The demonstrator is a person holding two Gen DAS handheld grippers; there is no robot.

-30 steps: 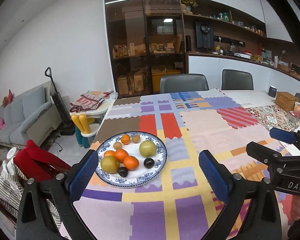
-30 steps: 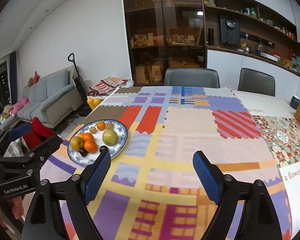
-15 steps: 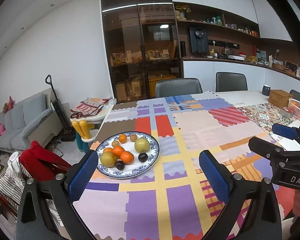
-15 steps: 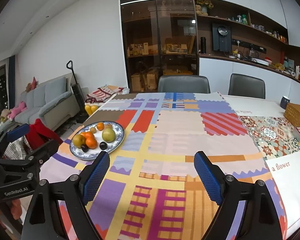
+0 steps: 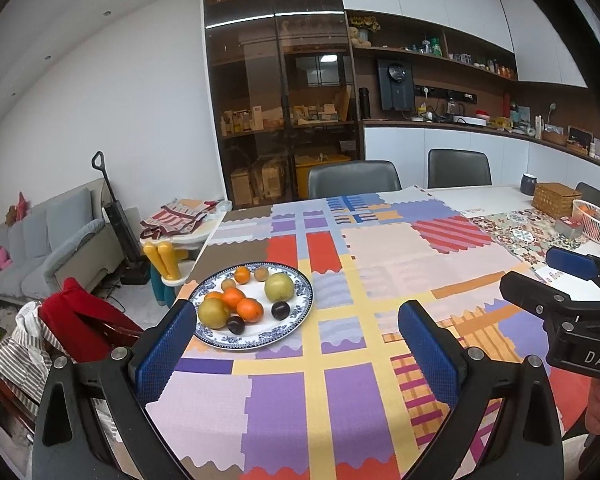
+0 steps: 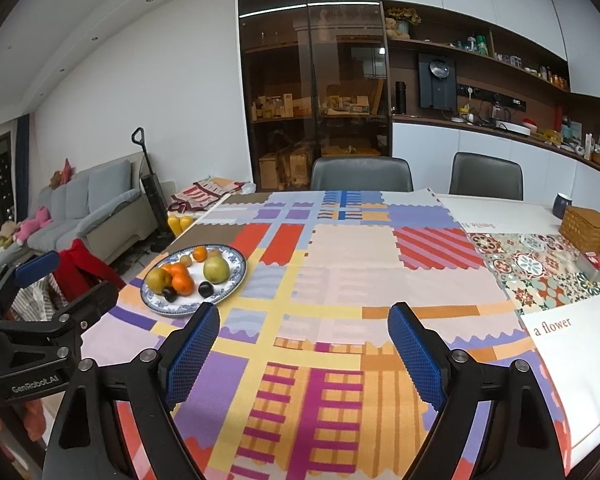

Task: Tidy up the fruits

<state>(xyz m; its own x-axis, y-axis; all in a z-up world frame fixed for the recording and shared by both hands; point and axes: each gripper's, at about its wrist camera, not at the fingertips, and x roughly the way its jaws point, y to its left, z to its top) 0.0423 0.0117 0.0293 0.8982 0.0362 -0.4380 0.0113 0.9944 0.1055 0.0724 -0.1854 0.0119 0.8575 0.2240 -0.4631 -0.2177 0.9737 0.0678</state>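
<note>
Fruits piled on the blue-rimmed plate (image 5: 305, 308), near the table's left edge. Left gripper (image 5: 292, 344) wide, empty, just short of the plate, nearer. Right gripper (image 6: 303, 344) wide, empty, farther right of the plate.

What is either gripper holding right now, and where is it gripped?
Nothing is held. The left gripper and right gripper are both open over the tablecloth, and all the fruit sits on the plate.

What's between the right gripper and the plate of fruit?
Only patterned tablecloth: in the right wrist view, nothing stands between the open right gripper and the plate.
</note>
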